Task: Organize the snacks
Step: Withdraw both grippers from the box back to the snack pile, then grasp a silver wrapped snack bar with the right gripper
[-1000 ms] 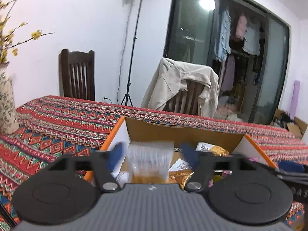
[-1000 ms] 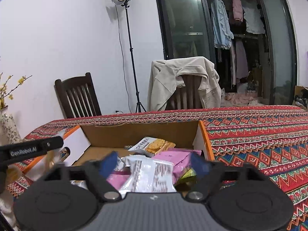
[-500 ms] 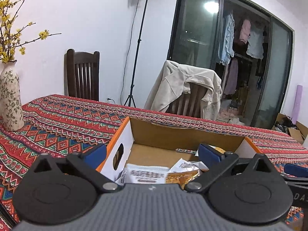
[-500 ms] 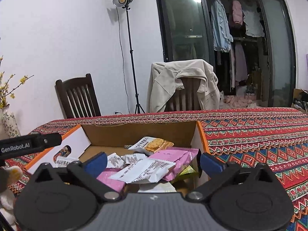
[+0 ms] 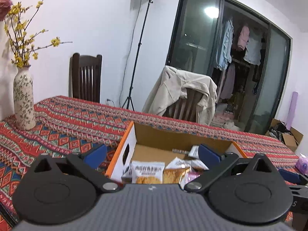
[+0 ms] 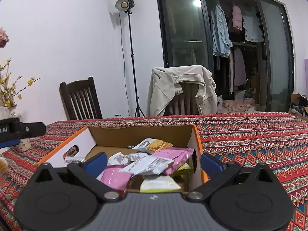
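Comparing with a second ago: both grippers then had a packet between their blue pads over the cardboard box (image 6: 142,134); now the left gripper (image 5: 152,153) and the right gripper (image 6: 154,160) stand with jaws spread wide and nothing between them. The white-and-orange packet (image 5: 148,174) the left one carried now lies inside the box near its left wall, beside another orange-printed packet (image 5: 176,171). The white packet (image 6: 148,165) from the right gripper rests on top of the pile, across a pink packet (image 6: 174,155) and next to a second pink one (image 6: 115,179). Both grippers have also pulled back and risen a little, so more of the box interior shows. The box sits on the patterned cloth of the counter (image 6: 250,140), toward its near edge. Judgement: two drops are complete and the snacks are gathered in the box; no loose snack shows on the cloth in these views, so the task looks near its end, unless something lies out of frame.
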Motion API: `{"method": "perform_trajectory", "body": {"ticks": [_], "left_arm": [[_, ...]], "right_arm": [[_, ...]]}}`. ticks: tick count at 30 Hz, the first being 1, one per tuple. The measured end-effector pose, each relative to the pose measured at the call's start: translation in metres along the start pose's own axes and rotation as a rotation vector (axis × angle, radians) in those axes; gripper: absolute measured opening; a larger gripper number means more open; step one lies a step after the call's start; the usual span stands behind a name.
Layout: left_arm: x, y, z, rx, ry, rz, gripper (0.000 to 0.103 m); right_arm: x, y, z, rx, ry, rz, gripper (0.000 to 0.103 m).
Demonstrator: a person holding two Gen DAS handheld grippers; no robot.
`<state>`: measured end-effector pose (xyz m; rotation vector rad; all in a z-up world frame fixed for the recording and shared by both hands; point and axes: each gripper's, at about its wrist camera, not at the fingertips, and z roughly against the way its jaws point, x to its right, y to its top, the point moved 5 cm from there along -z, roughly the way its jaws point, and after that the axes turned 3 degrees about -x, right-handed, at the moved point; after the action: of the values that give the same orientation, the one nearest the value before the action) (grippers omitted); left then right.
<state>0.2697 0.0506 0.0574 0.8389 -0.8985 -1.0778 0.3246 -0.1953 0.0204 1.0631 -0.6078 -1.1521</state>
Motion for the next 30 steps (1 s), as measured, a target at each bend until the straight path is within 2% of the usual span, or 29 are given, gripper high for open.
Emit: {"method": "perform_trajectory", "body": {"ticks": [12, 21, 30], "left_arm": [[-0.033, -0.048, 0.031, -0.065, 0.032, -0.090, 0.103], [-0.061, -0.078, 0.036, -0.101, 0.022, -0.057, 0.103], [-0.063, -0.082, 0.033, -0.098, -0.003, -0.033, 0.103]], "right_arm": [[-0.006, -0.036, 0.032, -0.053, 0.023, 0.037, 0.103], [-0.010, -0.069, 0.037, -0.123, 0.044, 0.021, 0.103], [-0.035, -0.067, 0.039, -0.134, 0.072, 0.044, 0.103]]}}
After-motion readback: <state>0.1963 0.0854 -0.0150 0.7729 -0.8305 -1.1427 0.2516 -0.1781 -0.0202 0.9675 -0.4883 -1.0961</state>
